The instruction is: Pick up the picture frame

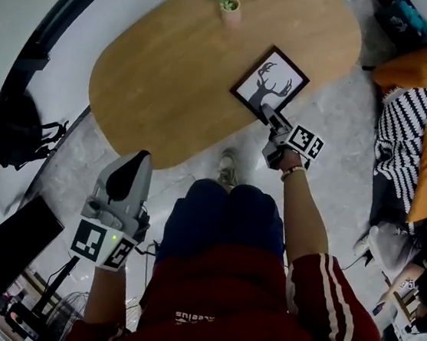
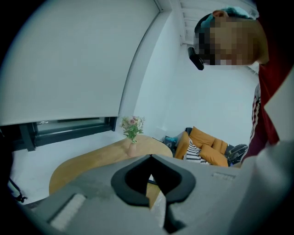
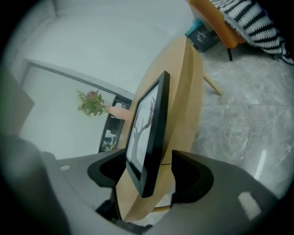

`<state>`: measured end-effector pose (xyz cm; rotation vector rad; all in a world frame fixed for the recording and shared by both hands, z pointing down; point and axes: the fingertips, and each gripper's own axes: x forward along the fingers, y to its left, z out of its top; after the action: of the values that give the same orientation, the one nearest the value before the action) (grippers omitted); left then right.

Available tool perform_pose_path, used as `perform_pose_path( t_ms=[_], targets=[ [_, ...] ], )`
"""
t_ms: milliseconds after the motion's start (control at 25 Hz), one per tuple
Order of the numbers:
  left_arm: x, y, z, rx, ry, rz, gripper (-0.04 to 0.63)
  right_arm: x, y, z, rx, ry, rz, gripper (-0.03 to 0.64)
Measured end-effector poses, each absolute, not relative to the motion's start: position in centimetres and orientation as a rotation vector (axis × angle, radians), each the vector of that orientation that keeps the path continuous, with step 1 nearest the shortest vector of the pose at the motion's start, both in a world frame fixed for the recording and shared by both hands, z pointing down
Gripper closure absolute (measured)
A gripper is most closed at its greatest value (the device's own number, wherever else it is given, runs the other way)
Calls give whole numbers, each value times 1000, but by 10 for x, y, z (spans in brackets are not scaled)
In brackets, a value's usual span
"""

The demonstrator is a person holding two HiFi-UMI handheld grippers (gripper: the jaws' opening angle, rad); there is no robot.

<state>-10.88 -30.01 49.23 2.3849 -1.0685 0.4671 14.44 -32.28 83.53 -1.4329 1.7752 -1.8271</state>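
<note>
Though indistinct in the head view, right gripper (image 3: 148, 161) fingers spread astride the picture frame (image 3: 151, 119), left gripper (image 2: 149, 158) fingers together

Oval wood table (image 1: 171, 76), 2 items.
Flower vase (image 1: 230, 10) at far end; pic frame (image 1: 270, 84) flat, near side of vase, by edge.

The picture frame (image 1: 270, 86) is black around a dark deer (image 1: 264, 95) on white, the desk (image 1: 171, 76) tan wood, the floor (image 1: 341, 135) grey marble, the three-o'clock cushion (image 1: 404, 127) black-and-white striped.
</note>
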Motion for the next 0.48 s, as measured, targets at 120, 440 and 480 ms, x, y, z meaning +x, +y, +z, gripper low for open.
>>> perform_pose_path(
  t_ms=[120,440,480],
  targets=[
    [-106,-303,501,2385,-1060,478,594,141,-333,840,-1374,1754,-1815,316],
    [-108,-305,509,2388,-1053,506,594,138,-337,851,-1240,1626,-1814,398],
    [-109,-304,509,2382,-1052,505,594,138,-335,849,-1234,1618,-1809,420]
  ],
)
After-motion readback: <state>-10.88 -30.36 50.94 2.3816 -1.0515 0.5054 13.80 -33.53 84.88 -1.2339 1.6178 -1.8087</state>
